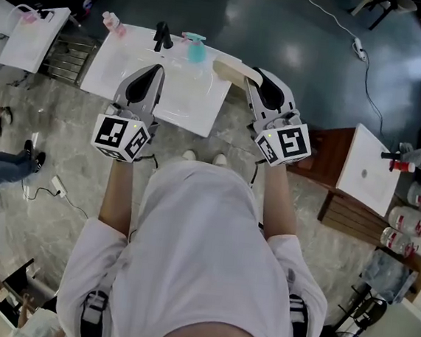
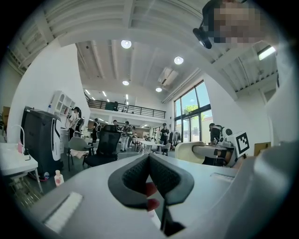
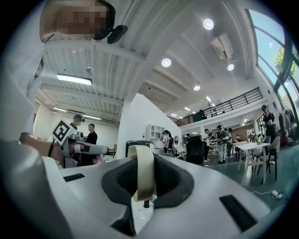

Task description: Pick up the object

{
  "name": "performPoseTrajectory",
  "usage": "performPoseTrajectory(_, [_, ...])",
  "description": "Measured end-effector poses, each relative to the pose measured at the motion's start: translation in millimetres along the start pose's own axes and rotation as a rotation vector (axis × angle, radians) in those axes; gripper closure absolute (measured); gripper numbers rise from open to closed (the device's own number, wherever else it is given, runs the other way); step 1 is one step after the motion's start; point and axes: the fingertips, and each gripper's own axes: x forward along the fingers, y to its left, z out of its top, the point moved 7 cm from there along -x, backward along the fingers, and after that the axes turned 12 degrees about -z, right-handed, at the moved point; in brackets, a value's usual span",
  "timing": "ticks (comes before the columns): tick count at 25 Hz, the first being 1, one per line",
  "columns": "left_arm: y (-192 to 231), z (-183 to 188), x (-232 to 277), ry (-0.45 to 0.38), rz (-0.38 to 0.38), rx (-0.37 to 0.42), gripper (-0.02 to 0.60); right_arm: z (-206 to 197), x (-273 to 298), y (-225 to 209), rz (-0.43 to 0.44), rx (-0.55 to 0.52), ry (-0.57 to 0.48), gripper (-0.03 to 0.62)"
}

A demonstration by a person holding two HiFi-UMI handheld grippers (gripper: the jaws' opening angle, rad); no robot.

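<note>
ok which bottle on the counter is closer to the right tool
The teal pump bottle, just right of the black faucet; the pink bottle stands at the far left end of the counter.

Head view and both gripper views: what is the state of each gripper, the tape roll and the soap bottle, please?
Left gripper: shut, jaws together.
Right gripper: shut on the tape roll.
Tape roll: held on edge between the jaws.
Soap bottle: upright on the white counter.
</note>
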Motion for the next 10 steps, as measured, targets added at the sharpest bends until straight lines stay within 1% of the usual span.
performPoseTrajectory(10, [5,-11,0,0.006,-0.017,-0.017,0.581,-4,0,8,-0.016,-0.015,0.005,0.540])
